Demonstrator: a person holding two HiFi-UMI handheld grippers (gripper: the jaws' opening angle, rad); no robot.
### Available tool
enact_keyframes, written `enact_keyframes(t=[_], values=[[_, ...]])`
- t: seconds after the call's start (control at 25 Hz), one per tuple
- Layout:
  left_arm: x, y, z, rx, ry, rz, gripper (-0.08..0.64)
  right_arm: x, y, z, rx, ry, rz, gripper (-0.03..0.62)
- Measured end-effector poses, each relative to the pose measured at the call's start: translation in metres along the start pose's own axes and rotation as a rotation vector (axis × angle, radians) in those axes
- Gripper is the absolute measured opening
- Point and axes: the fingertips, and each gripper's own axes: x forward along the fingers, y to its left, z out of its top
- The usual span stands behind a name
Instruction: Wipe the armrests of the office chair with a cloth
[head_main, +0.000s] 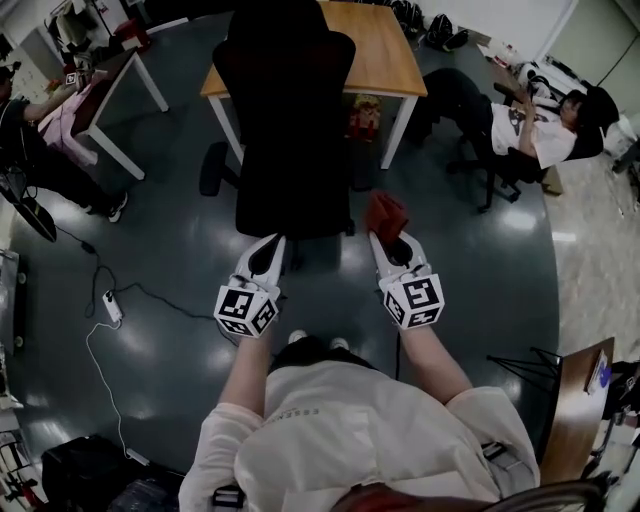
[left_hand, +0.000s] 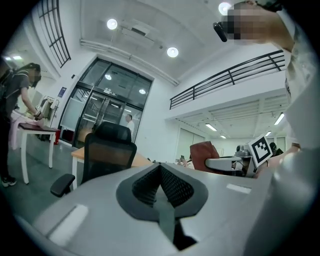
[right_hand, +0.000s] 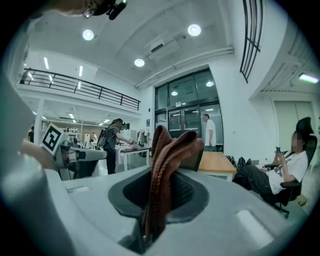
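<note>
Scene: A person stands before a black office chair (head_main: 290, 150) on a dark floor, a gripper in each hand, with a wooden desk (head_main: 380, 50) beyond.
Right gripper (head_main: 388, 243): Jaws clamped on a folded rust-red cloth (head_main: 387, 213), which stands up out of them.
Left gripper (head_main: 270, 250): Jaws pressed together with nothing between, held near the seat's front edge.
Cloth's place: In the air, off the seat's right front corner and near the right armrest (head_main: 362, 170); contact does not appear made.
Left armrest (head_main: 213, 168): Well apart from the cloth.
Step in hand: Likely the approach, with wiping not yet begun.
Next move: Tip the cloth down onto the right armrest, so fabric rather than jaw meets it, then draw it along its length.
</note>
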Motion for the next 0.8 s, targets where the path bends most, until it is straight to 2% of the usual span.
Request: enact_keyframes(t=[0.32, 0.52, 0.8], values=[[-0.09, 0.0, 0.009, 0.016, -0.013, -0.033, 0.017, -0.053, 0.082, 0.0, -0.053, 0.007, -0.075, 0.048], [-0.158, 0.002, 0.008, 0.043, 0.007, -0.064, 0.017, -0.078, 0.147, -0.009, -0.024, 0.003, -0.114, 0.048], [-0.23, 0.014, -0.001, 0.039, 0.007, -0.047, 0.017, -0.103, 0.219, -0.03, -0.01, 0.019, -0.117, 0.048]])
